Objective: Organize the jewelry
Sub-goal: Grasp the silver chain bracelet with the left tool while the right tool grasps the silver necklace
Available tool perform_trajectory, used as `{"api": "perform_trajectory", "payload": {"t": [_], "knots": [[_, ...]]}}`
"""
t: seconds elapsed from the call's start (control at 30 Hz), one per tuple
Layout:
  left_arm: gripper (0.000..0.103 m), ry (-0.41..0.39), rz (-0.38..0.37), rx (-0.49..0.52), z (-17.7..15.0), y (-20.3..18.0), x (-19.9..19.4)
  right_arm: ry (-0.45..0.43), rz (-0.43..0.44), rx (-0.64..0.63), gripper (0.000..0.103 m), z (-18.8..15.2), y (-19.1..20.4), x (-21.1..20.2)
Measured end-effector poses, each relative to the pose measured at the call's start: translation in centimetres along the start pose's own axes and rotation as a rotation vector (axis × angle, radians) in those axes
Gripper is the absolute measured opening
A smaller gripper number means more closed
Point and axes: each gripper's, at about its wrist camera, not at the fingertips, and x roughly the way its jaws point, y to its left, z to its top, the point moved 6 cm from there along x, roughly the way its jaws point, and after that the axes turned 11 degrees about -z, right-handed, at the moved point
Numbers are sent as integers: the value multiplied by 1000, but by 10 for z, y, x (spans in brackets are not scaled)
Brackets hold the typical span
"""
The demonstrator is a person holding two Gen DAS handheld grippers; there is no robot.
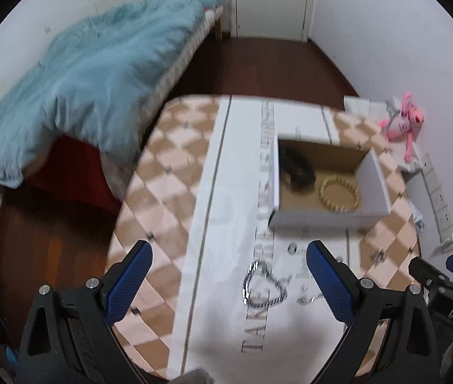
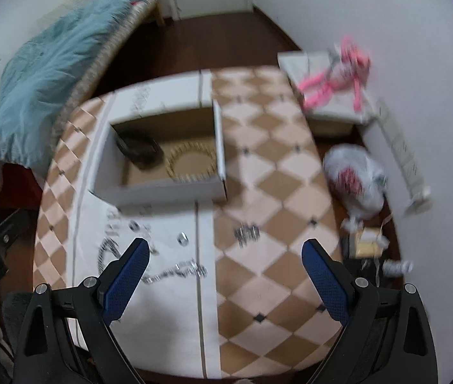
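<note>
- the left gripper [image 1: 228,283] hangs over the table with its blue pads spread wide and nothing between them; the right gripper [image 2: 223,280] is just as wide apart and empty.
- the silver chain bracelet [image 1: 263,283] lies looped on the white printed sheet [image 1: 223,211], right between the left gripper's fingers and short of the box.
- it looks light, limp and slippery, so i'd guess it would sag and slide; pinching across a bunched stretch of links seems safer than catching a single strand.
- in the right view another silver chain [image 2: 175,272] stretches out just beside the left finger, with a small ring [image 2: 182,239] and a cluster of clips [image 2: 247,233] further on; all tiny, hard, shiny, easy to flick away.
- the white cardboard box [image 1: 372,180] stands open beyond, already holding a gold beaded bracelet [image 1: 339,194] and a dark band [image 1: 298,168].
- the checked tablecloth [image 2: 274,192] looks smooth; motion blur hides finer detail.
</note>
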Motion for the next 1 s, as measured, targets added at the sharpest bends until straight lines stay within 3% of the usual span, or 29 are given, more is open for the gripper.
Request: {"api": "perform_trajectory", "payload": {"t": [0.17,0.27,0.37,0.5,0.57,0.63,0.67,0.73,0.83,0.87,0.93,1.0], "knots": [[98,121,29,-21,-35,12,43,95,30,32,97,-29,-5,44],[98,191,4,-57,-51,17,70,127,48,48,97,-39,-2,64],[98,220,3,-65,-56,18,90,153,71,56,85,-47,6,79],[96,262,-32,-83,-58,16,110,161,93,44,79,-52,23,89],[83,266,-37,-64,-57,12,116,155,97,34,78,-52,32,91],[48,282,-33,-38,-59,10,122,149,95,22,78,-52,40,94],[45,273,-42,-30,-60,9,122,151,91,15,76,-52,44,96],[13,259,-49,-14,-61,8,119,133,68,-1,74,-52,51,97],[6,259,-61,-26,-66,12,116,107,-3,-51,69,-53,60,97],[6,257,-61,-26,-68,13,114,88,-44,-79,62,-55,63,96],[6,254,-62,-30,-74,16,110,58,-47,-99,47,-57,68,93],[6,257,-74,-46,-80,18,106,48,-48,-113,3,-59,72,91]]}}
